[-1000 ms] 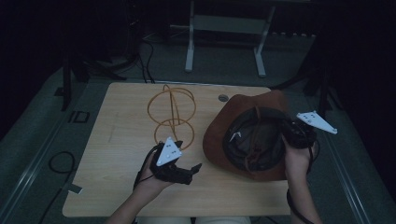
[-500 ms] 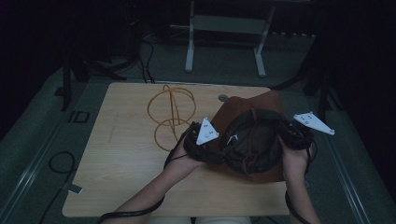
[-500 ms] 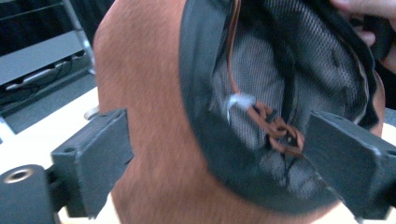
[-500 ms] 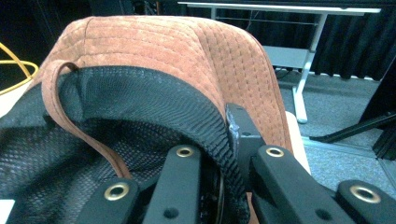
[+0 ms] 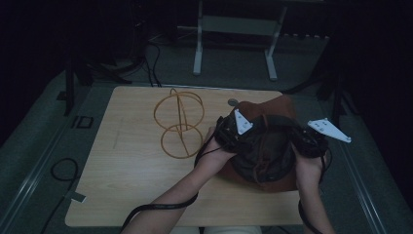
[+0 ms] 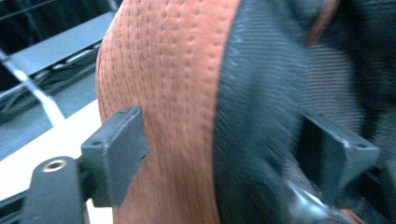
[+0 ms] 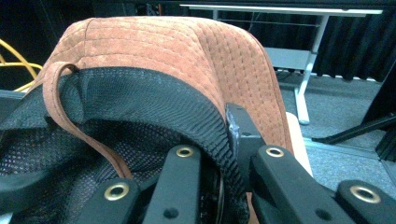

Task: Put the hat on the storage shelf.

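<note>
Looking down, we see the brown hat upturned at the desk's right side, beside the yellow wire stand. Our right tongs pinch its black-lined rim; our left tongs stand spread, the brim between them.

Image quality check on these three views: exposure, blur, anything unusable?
High view: underexposed, room nearly black, table and wire stand readable, hat murky. Left gripper view: motion blur smears the hat's black mesh lining; brown stitching sharper. Right gripper view: well lit, sharp on the hat rim.
</note>
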`<action>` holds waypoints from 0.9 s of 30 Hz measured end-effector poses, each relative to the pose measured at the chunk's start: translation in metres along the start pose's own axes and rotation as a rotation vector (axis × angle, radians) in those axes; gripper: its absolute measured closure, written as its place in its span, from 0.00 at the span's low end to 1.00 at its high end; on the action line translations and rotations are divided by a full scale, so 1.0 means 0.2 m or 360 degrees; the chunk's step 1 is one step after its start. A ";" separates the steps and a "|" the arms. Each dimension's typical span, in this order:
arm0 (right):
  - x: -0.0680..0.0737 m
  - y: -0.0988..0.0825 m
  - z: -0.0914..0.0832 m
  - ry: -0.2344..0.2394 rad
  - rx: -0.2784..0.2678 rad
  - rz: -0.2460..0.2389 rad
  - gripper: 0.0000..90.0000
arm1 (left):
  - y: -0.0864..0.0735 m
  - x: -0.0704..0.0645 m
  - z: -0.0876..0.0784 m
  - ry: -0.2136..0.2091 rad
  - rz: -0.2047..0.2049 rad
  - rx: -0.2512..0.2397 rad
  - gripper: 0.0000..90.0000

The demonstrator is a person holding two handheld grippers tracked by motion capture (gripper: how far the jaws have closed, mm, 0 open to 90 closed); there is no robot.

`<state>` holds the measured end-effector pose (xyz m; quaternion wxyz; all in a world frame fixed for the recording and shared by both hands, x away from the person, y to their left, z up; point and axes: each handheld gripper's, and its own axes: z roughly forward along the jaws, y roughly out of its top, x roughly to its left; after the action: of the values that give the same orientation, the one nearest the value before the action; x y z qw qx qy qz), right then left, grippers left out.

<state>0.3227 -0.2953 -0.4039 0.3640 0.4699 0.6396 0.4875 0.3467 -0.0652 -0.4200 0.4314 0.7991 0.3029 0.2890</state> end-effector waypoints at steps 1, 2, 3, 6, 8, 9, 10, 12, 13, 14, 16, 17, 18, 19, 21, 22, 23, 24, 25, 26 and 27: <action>0.00 0.00 0.00 0.0008 -0.0002 0.0005 0.93 | 0.00 0.00 0.01 0.0027 0.0007 0.0013 0.27; 0.01 0.00 -0.01 0.0011 -0.0003 0.0000 0.93 | 0.00 -0.01 0.02 0.0037 0.0005 0.0027 0.31; 0.01 0.00 -0.01 0.0008 -0.0002 -0.0008 0.93 | 0.01 -0.01 0.03 0.0055 0.0005 0.0030 0.35; 0.03 -0.01 -0.02 0.0004 -0.0004 -0.0025 0.93 | 0.00 0.00 0.04 0.0087 -0.0024 0.0029 0.49; 0.03 -0.02 -0.03 0.0014 -0.0004 -0.0020 0.93 | 0.00 0.02 0.05 0.0108 -0.0030 0.0023 0.60; 0.03 -0.02 -0.03 0.0022 -0.0003 -0.0016 0.93 | -0.01 0.02 0.05 0.0106 -0.0041 0.0029 0.64; 0.04 -0.02 -0.04 0.0025 -0.0003 -0.0016 0.93 | -0.01 0.03 0.05 0.0095 -0.0056 0.0025 0.69; 0.05 -0.04 -0.04 0.0038 0.0005 -0.0018 0.93 | -0.02 0.03 0.05 0.0124 -0.0049 0.0024 0.80; 0.06 -0.04 -0.04 0.0042 0.0008 -0.0015 0.93 | -0.02 0.04 0.05 0.0124 -0.0057 0.0018 0.84; 0.06 -0.05 -0.04 0.0050 0.0011 -0.0023 0.93 | -0.02 0.04 0.05 0.0130 -0.0063 0.0010 0.89; 0.09 -0.07 -0.05 0.0074 0.0013 -0.0023 0.92 | -0.02 0.05 0.04 0.0155 -0.0055 -0.0006 0.94; 0.10 -0.07 -0.05 0.0078 0.0013 -0.0029 0.92 | -0.02 0.05 0.03 0.0156 -0.0053 -0.0011 0.95; 0.10 -0.08 -0.06 0.0078 0.0010 -0.0028 0.92 | -0.02 0.06 0.03 0.0152 -0.0055 -0.0014 0.95; 0.11 -0.08 -0.07 0.0084 0.0006 -0.0023 0.92 | -0.02 0.06 0.02 0.0153 -0.0055 -0.0021 0.95; 0.11 -0.10 -0.08 0.0091 0.0004 -0.0017 0.91 | -0.02 0.06 0.01 0.0147 -0.0049 -0.0025 0.95; 0.11 -0.10 -0.08 0.0089 0.0001 -0.0016 0.91 | -0.02 0.05 0.00 0.0142 -0.0051 -0.0030 0.95; 0.11 -0.11 -0.09 0.0090 -0.0002 -0.0012 0.91 | -0.01 0.05 0.00 0.0137 -0.0051 -0.0034 0.96; 0.11 -0.11 -0.09 0.0089 -0.0005 -0.0004 0.90 | -0.01 0.05 0.00 0.0131 -0.0048 -0.0035 0.96; 0.11 -0.12 -0.10 0.0087 -0.0006 -0.0007 0.89 | -0.01 0.05 -0.01 0.0127 -0.0051 -0.0042 0.96; 0.11 -0.12 -0.10 0.0084 -0.0007 -0.0008 0.88 | -0.01 0.05 -0.01 0.0124 -0.0055 -0.0047 0.96; 0.11 -0.13 -0.11 0.0088 -0.0007 -0.0007 0.87 | 0.00 0.05 -0.01 0.0118 -0.0057 -0.0053 0.96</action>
<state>0.2890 -0.2817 -0.4235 0.3483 0.4541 0.6493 0.5009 0.3514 -0.0557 -0.4172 0.4383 0.7749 0.3282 0.3157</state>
